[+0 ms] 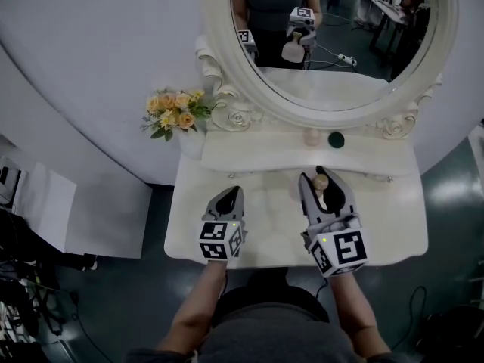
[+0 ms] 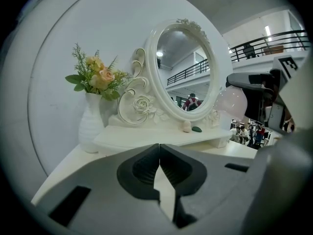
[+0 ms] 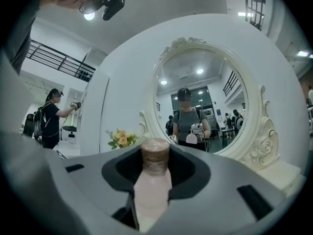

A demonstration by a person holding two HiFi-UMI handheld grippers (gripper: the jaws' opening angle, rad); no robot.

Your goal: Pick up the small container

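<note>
A small pale pink container (image 3: 152,180) with a brown cap stands upright between the jaws of my right gripper (image 3: 155,153), which is shut on its body. In the head view this gripper (image 1: 324,178) hovers over the white vanity table (image 1: 393,225) with the container's cap (image 1: 321,181) showing between its fingers. From the left gripper view the held container (image 2: 231,103) appears at the right. My left gripper (image 1: 231,195) is over the table's left part, shut, its pads (image 2: 146,168) meeting with nothing between them.
A round ornate mirror (image 1: 340,44) rises behind the table. On its raised shelf (image 1: 227,153) sit a small beige jar (image 1: 311,137) and a dark green object (image 1: 336,139). A white vase of yellow flowers (image 1: 176,112) stands at the left rear corner.
</note>
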